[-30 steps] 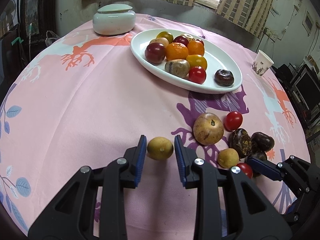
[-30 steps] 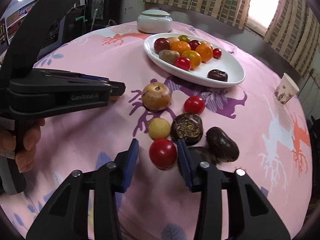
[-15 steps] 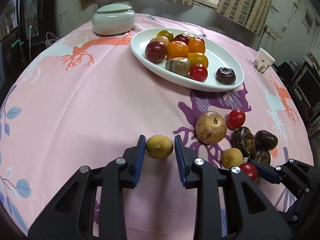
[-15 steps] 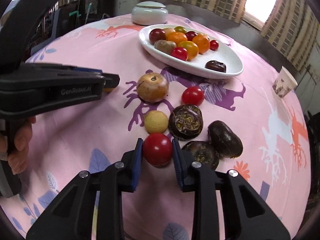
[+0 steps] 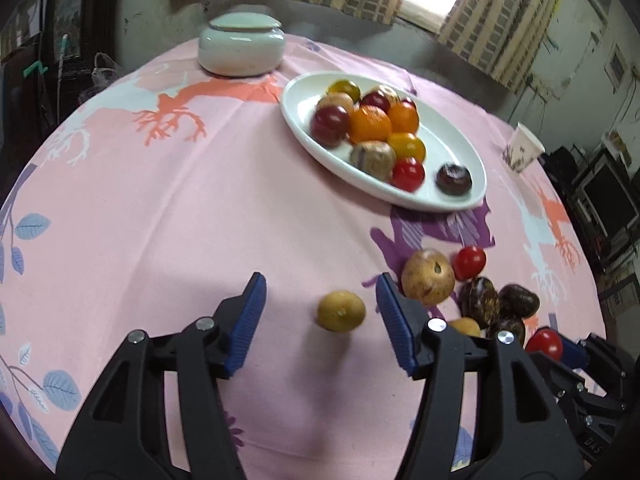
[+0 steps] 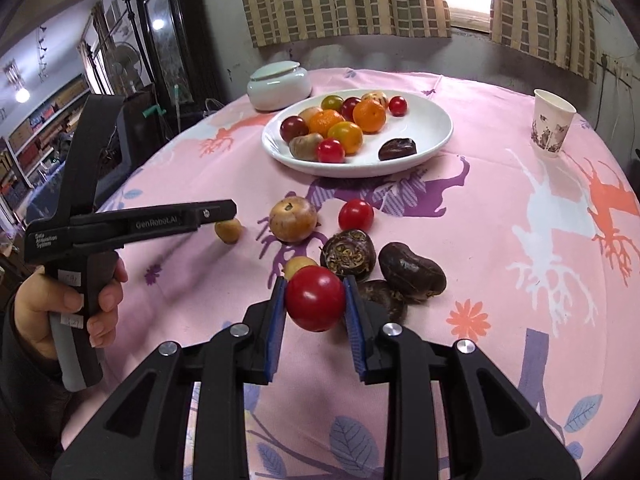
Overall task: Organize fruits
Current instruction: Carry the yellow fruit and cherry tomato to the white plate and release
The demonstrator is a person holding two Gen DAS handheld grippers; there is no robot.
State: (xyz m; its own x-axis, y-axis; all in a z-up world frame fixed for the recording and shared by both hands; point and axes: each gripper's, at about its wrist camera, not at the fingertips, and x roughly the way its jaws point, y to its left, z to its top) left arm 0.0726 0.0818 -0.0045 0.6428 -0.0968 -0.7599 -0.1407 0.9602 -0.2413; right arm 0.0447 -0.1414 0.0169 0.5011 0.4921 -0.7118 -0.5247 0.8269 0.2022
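Note:
My left gripper (image 5: 320, 300) has its jaws opening; a small yellow fruit (image 5: 341, 311) lies between them, touched by neither pad. The same yellow fruit (image 6: 228, 230) shows in the right wrist view under the left gripper's tip. My right gripper (image 6: 315, 300) is shut on a red tomato (image 6: 315, 298), lifted off the cloth. A white oval plate (image 5: 440, 148) holds several fruits at the back. Loose on the pink tablecloth lie a tan round fruit (image 6: 293, 219), another red tomato (image 6: 356, 215), a small yellow fruit (image 6: 298, 265) and dark brown fruits (image 6: 348, 255).
A pale lidded ceramic jar (image 5: 242, 46) stands at the far side. A paper cup (image 6: 552, 122) stands at the right. A person's hand (image 6: 52, 312) grips the left tool's handle. The round table drops off all around; shelves and curtains lie beyond.
The left gripper's jaws have sprung apart and let go of the yellow fruit. The right gripper closed on the red tomato and raised it while rolling.

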